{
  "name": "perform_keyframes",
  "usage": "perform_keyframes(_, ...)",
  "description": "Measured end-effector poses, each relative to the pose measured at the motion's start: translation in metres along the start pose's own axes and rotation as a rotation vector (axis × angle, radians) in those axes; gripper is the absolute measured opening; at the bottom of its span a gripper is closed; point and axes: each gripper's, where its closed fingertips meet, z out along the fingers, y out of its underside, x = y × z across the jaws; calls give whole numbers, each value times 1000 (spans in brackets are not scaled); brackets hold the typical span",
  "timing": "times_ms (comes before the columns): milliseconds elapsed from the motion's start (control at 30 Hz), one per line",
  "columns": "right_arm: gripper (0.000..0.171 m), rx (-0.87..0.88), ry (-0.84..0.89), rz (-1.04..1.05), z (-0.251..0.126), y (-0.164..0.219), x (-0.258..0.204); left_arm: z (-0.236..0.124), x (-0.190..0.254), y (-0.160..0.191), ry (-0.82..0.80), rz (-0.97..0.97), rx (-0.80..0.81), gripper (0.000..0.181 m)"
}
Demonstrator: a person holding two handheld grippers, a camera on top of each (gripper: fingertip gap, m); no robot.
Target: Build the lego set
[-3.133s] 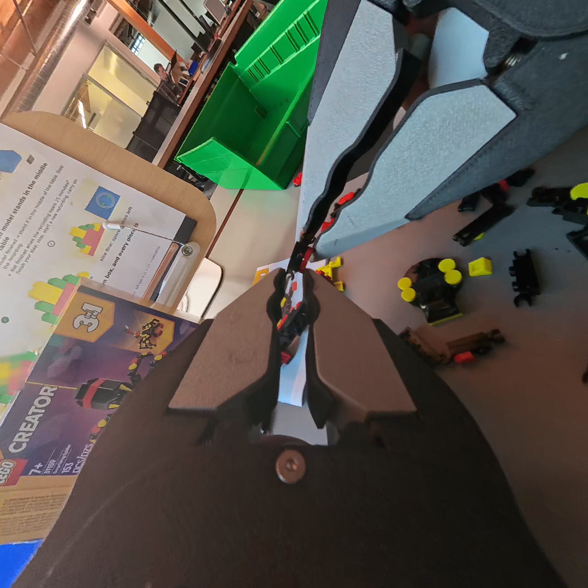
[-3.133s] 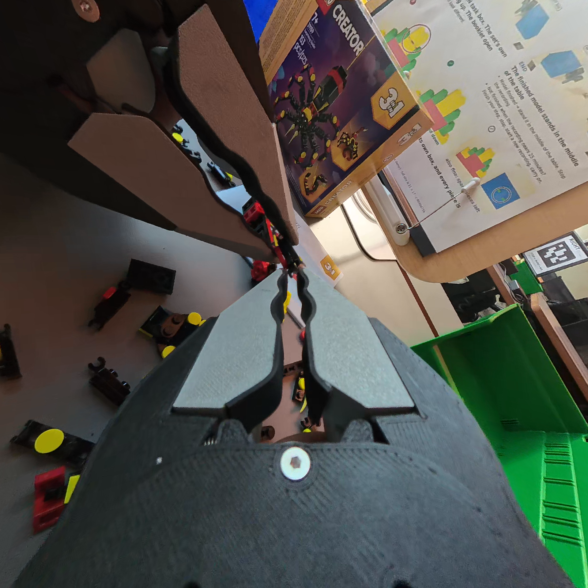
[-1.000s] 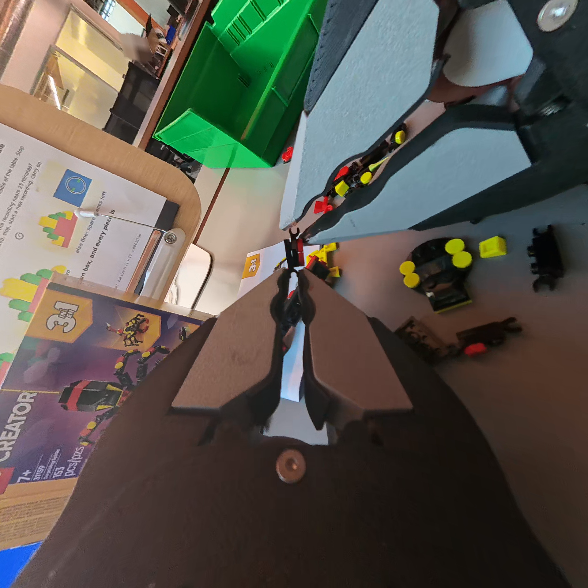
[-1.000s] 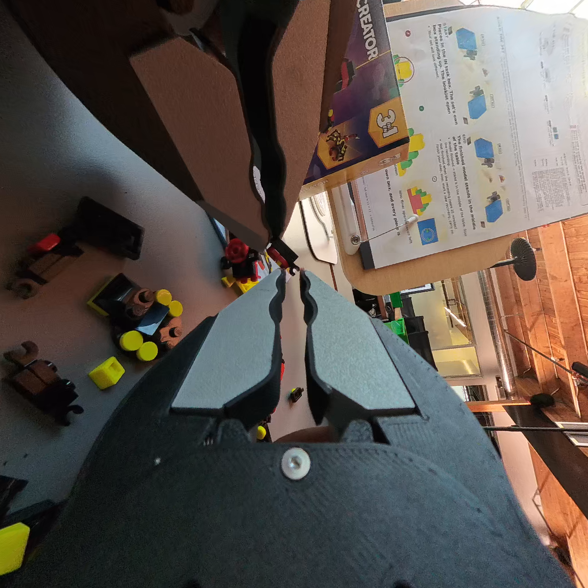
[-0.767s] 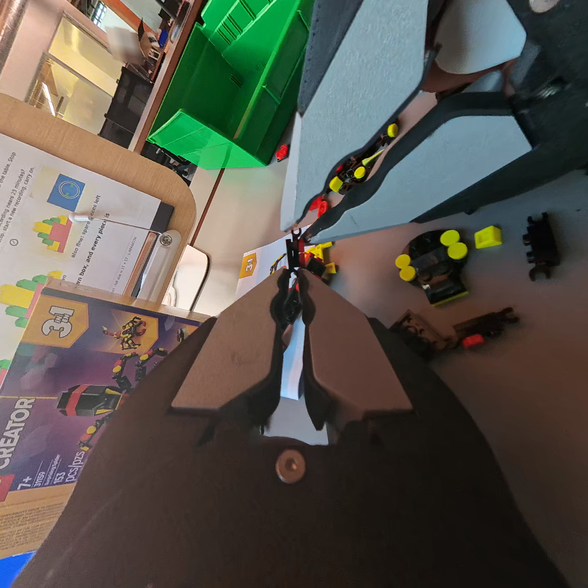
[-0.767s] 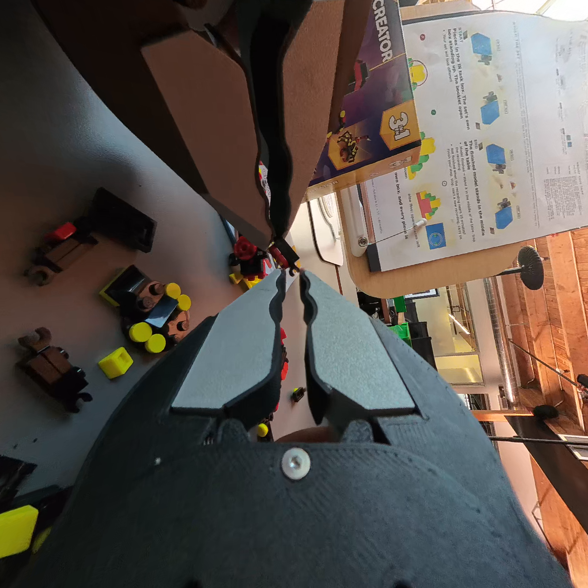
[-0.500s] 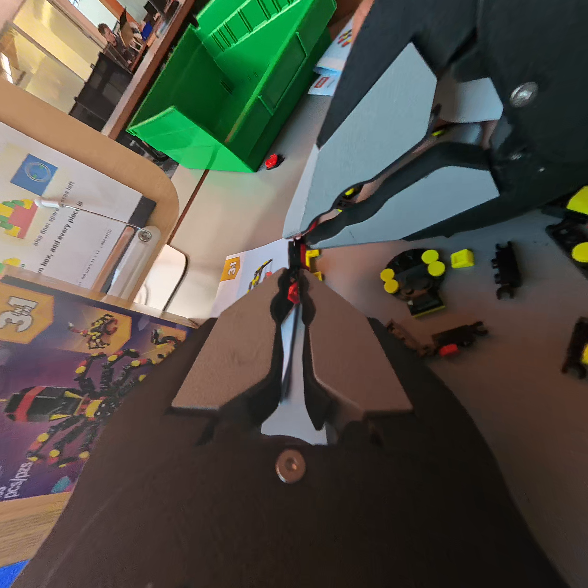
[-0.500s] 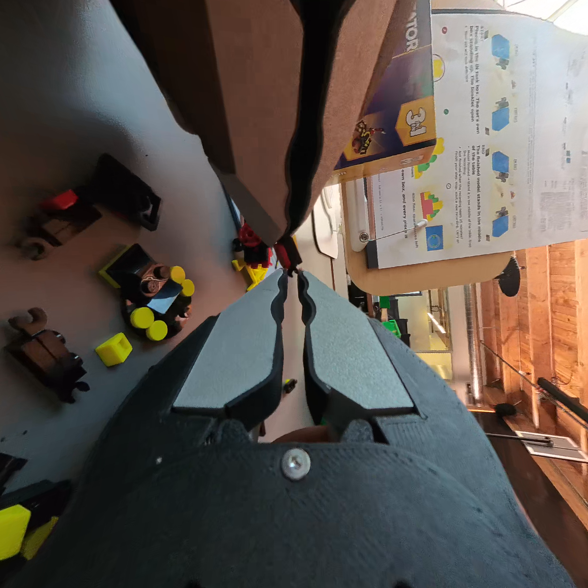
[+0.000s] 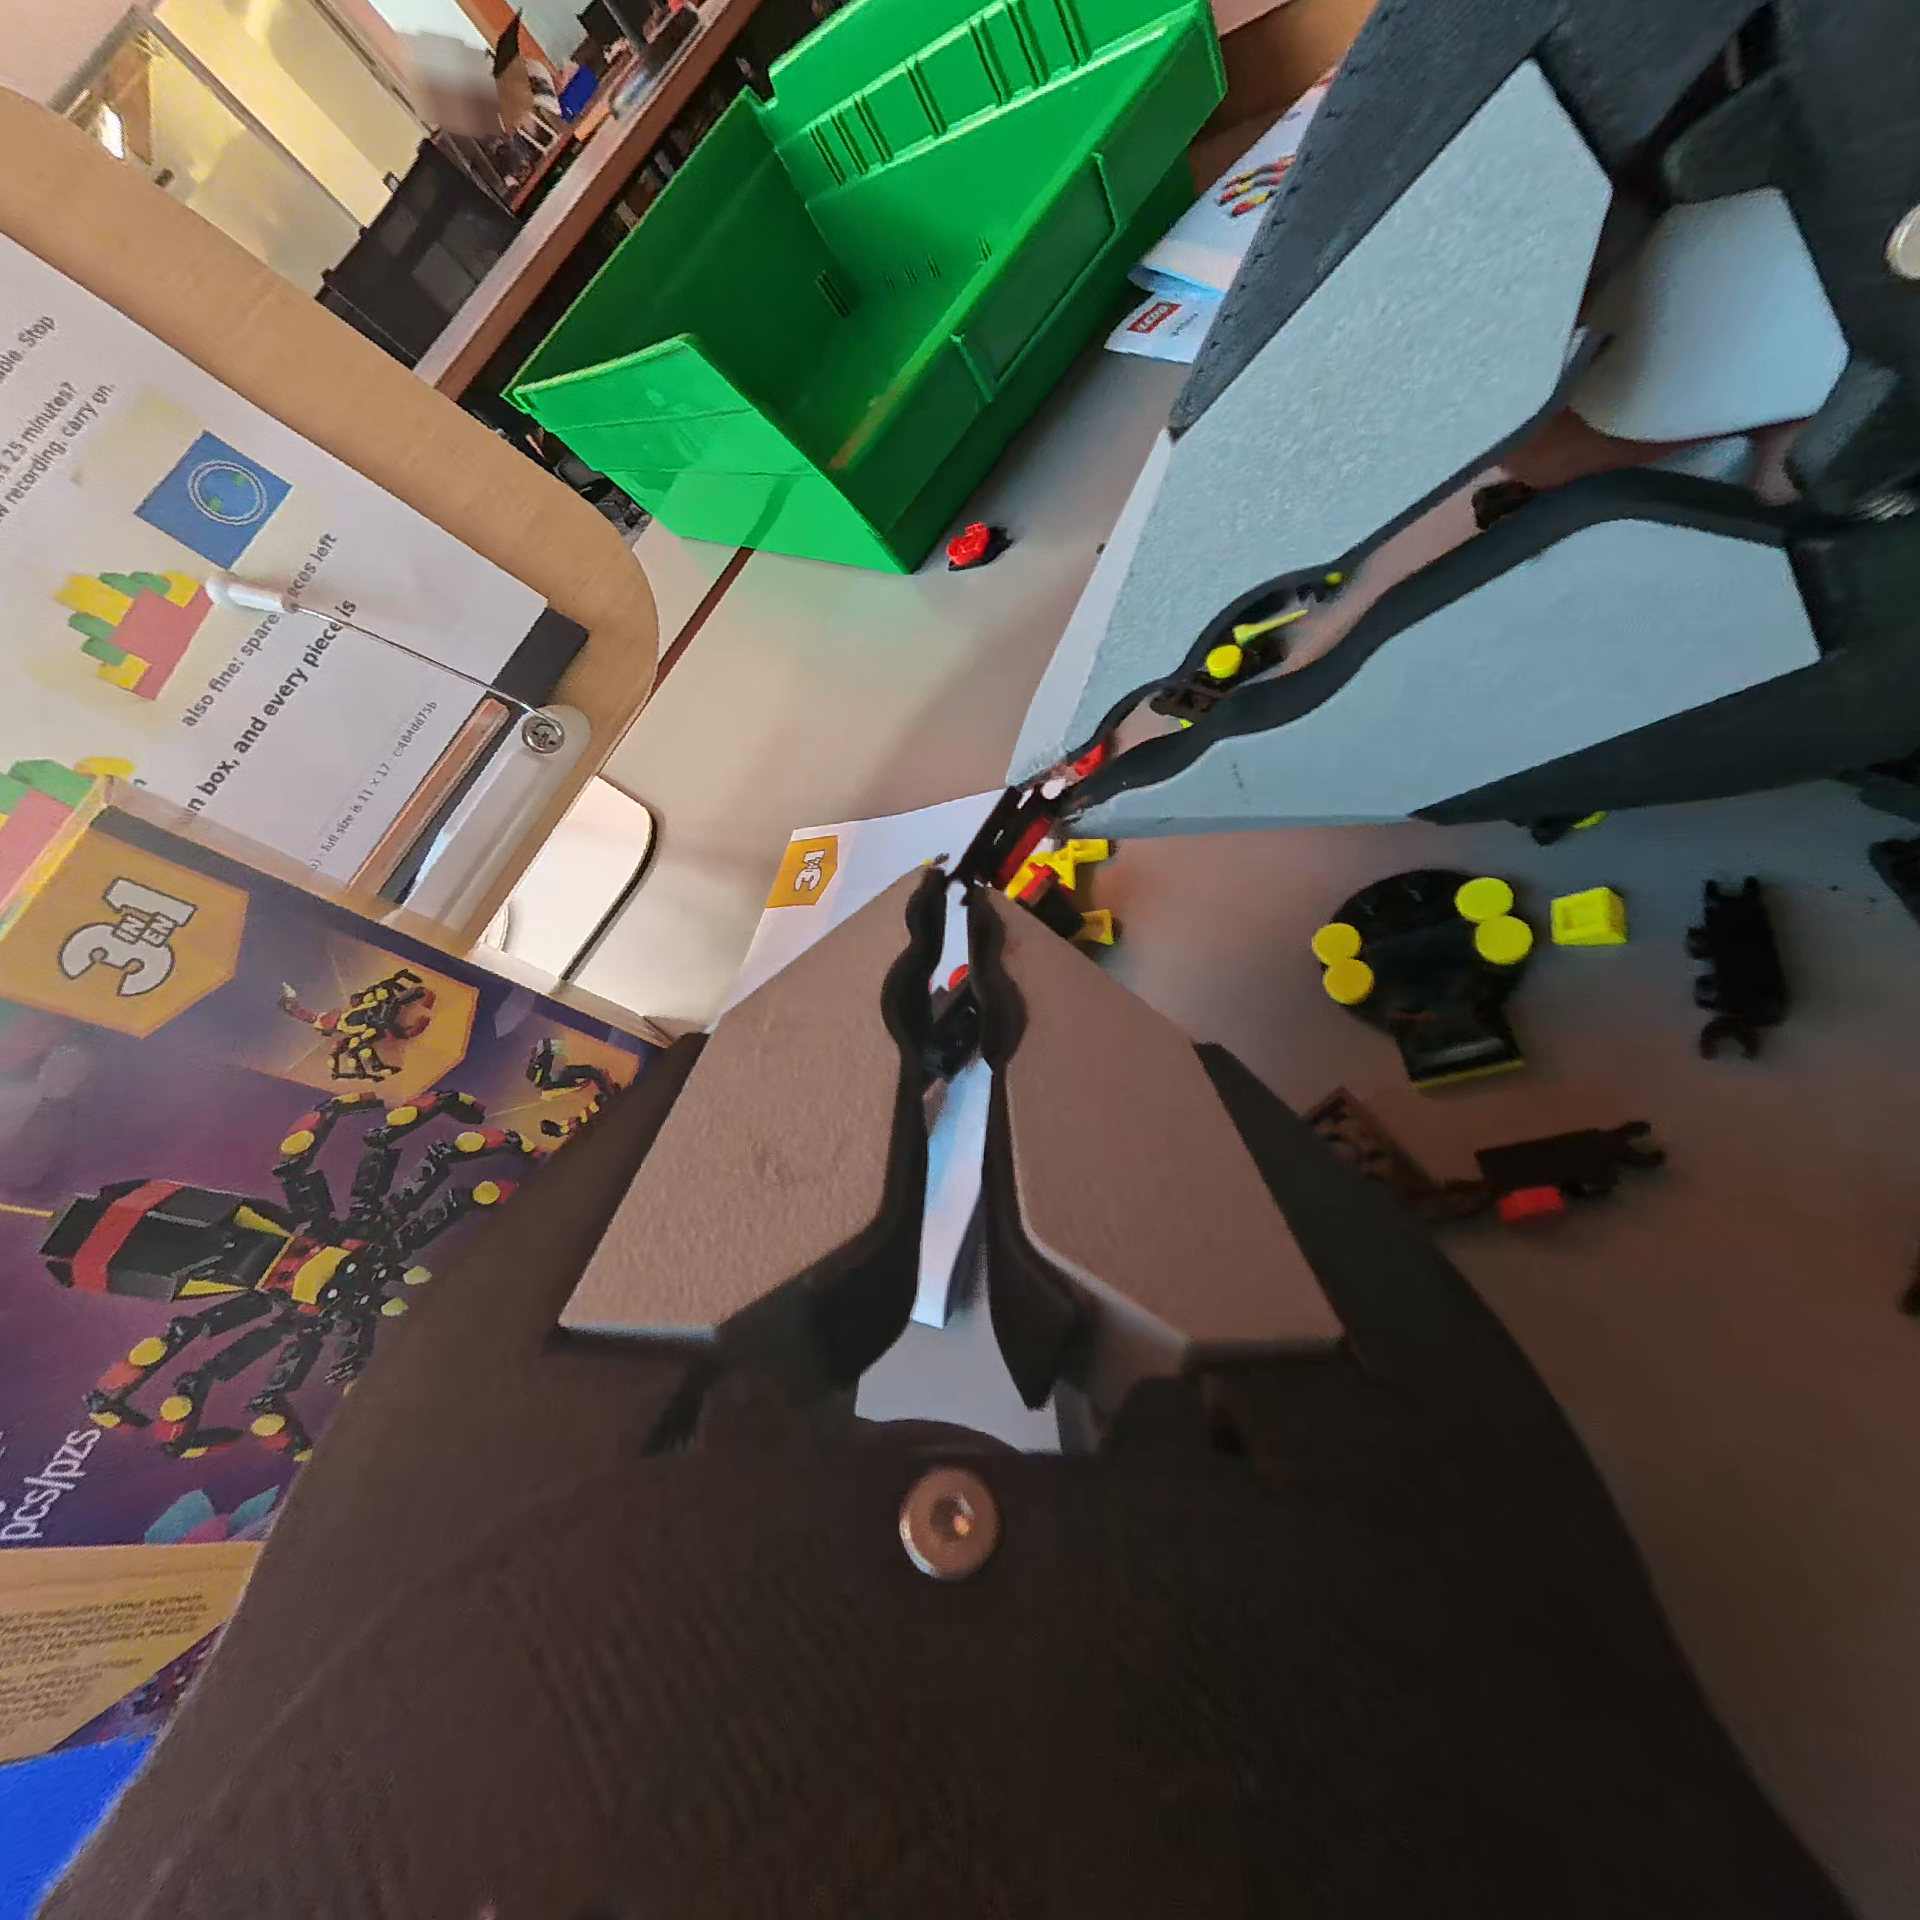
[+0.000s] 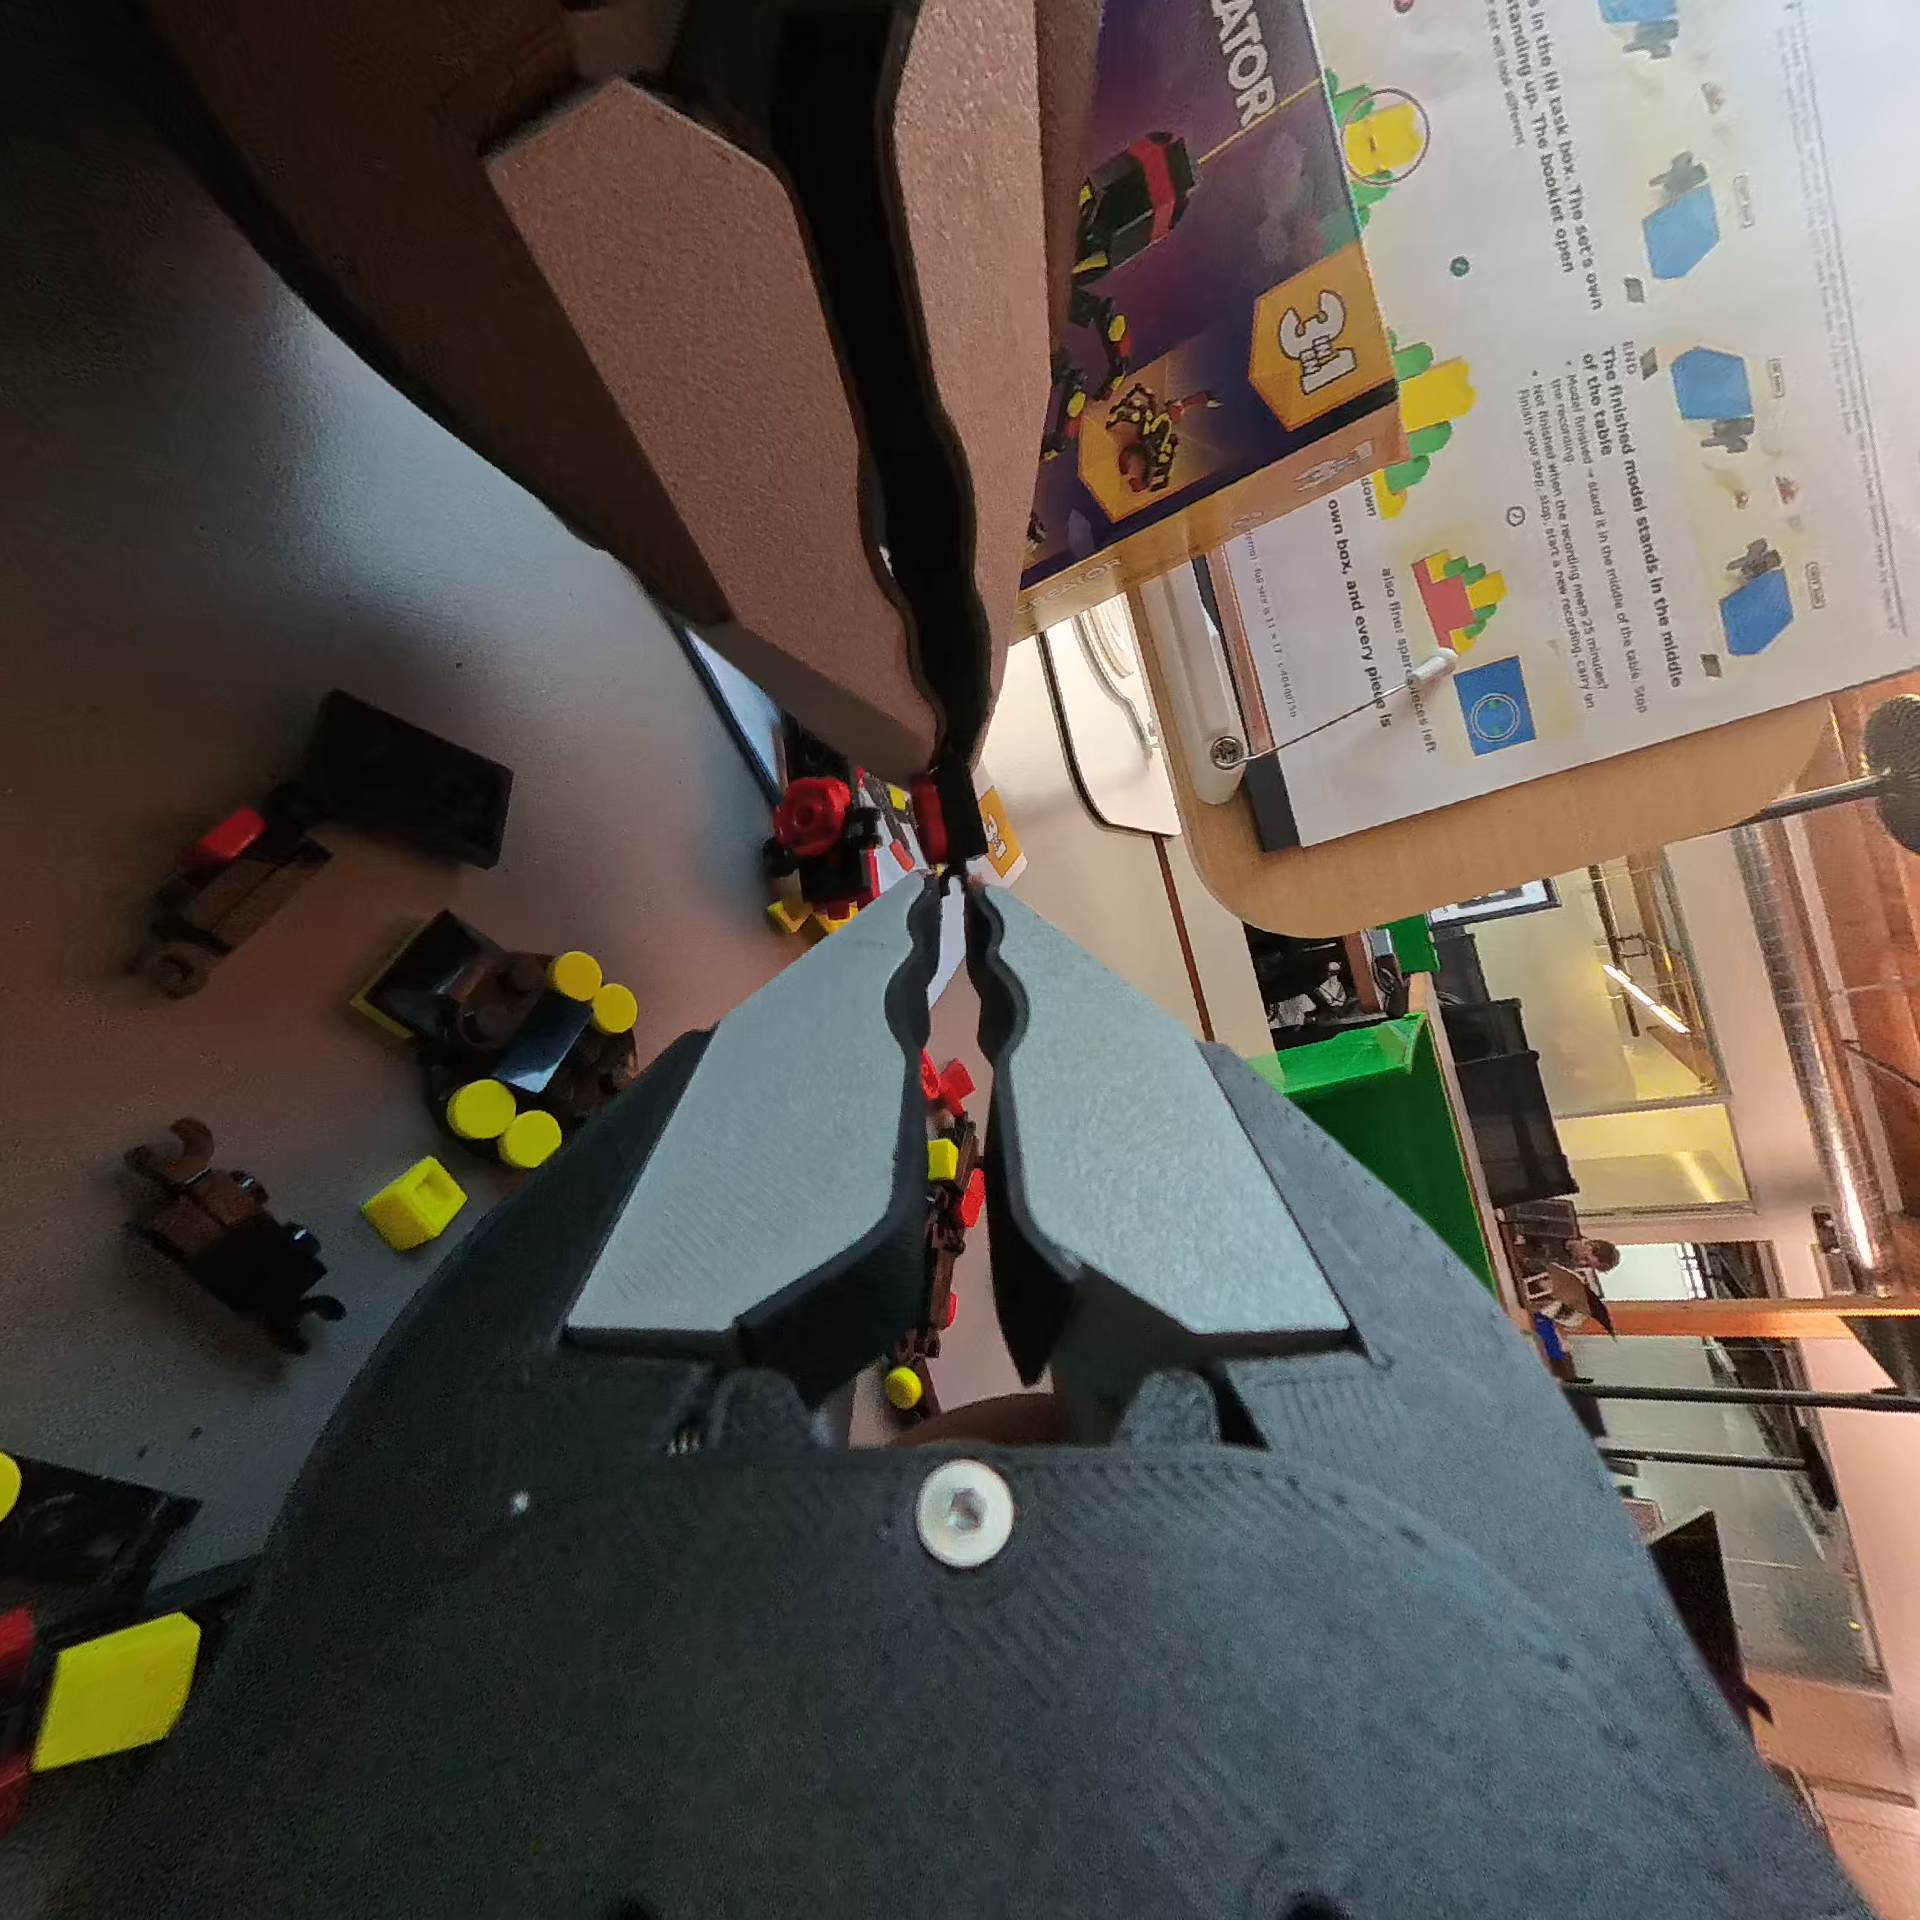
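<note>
In the left wrist view we start at the far left with the clipboard (image 9: 613, 582) carrying a printed sheet; below it the purple set box (image 9: 260, 1143) with a spider pictured on it; further right the green bin (image 9: 883, 312) at the back of the tabletop (image 9: 1662, 1455), a loose red piece (image 9: 971, 542) just beside its front wall; a white booklet (image 9: 831, 883) lies under the fingertips.

At the centre the left claw (image 9: 958, 891) is narrow, with black and red showing between its fingers; the black-and-red segment (image 9: 1023, 831) juts from its tips, lifted off the tabletop; the segment's far end meets the tips of the right claw (image 9: 1065, 790), which comes in from the upper right.

In the right wrist view the right claw's own fingers stand close together, the segment's black end just at their tips; we cannot tell whether they pinch it or only touch it.

Right of the claws, loose parts lie on the tabletop: a round black assembly (image 9: 1423, 966) with yellow round tiles; a small yellow brick (image 9: 1587, 916) just beside it; a black clip piece (image 9: 1740, 977) further right; nearer us, a dark bar with a red tile (image 9: 1558, 1164).
</note>
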Motion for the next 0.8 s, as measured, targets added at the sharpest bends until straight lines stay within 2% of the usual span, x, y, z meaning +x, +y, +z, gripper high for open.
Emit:
perform_keyframes(300, 2, 61, -19, 211, -1, -1, 12, 1, -4, -8, 22, -45, 59, 3)
perform_keyframes(800, 2, 59, -3, 154, 5, 13, 16, 3, -15, 4, -24, 0, 24, 1)
